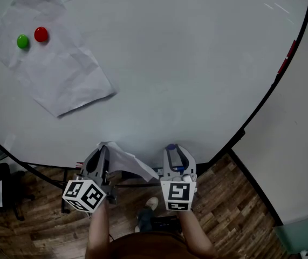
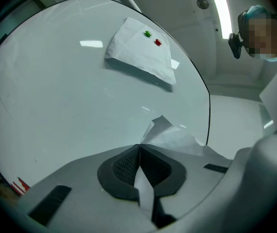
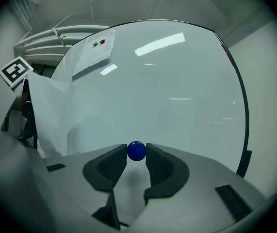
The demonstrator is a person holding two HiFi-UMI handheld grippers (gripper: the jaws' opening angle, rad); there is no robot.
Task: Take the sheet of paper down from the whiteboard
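1. Gripping a crumpled loose sheet [image 2: 174, 137] [image 1: 129, 163], the left tool [image 2: 139, 147] [image 1: 104, 147] has its jaws pressed together on the paper's edge. A strip of paper runs back between the pads.
2. The right tool [image 3: 137, 155] [image 1: 171, 149] is clamped on a small blue magnet [image 3: 137, 151] [image 1: 170, 146], with one pad on each side of the ball.
3. Both tools sit just below the lower edge of the whiteboard [image 1: 186, 63] [image 2: 56, 96] [image 3: 177, 91] and point toward it, roughly level. The left one is beside the right.
4. The loose sheet is off the whiteboard. It hangs between the two tools at the board's lower edge, folded and creased, and it rises as a white flap at the left of the right gripper view [image 3: 51, 115].
5. Each tool carries a marker cube on its rear end, away from the whiteboard, left [image 1: 84, 194] and right [image 1: 178, 195].
6. A second, pinned sheet [image 1: 62, 74] [image 2: 143, 57] [image 3: 92, 57] lies flat against the whiteboard's upper left part, well apart from both tools. It is wrinkled and set at a slant.
7. A green magnet [image 1: 22, 41] [image 2: 148, 33] and a red magnet [image 1: 41, 34] [image 2: 158, 42] sit side by side near that sheet's top edge, holding it to the whiteboard.
8. Below the whiteboard's lower edge there is a wooden floor [image 1: 234, 198].
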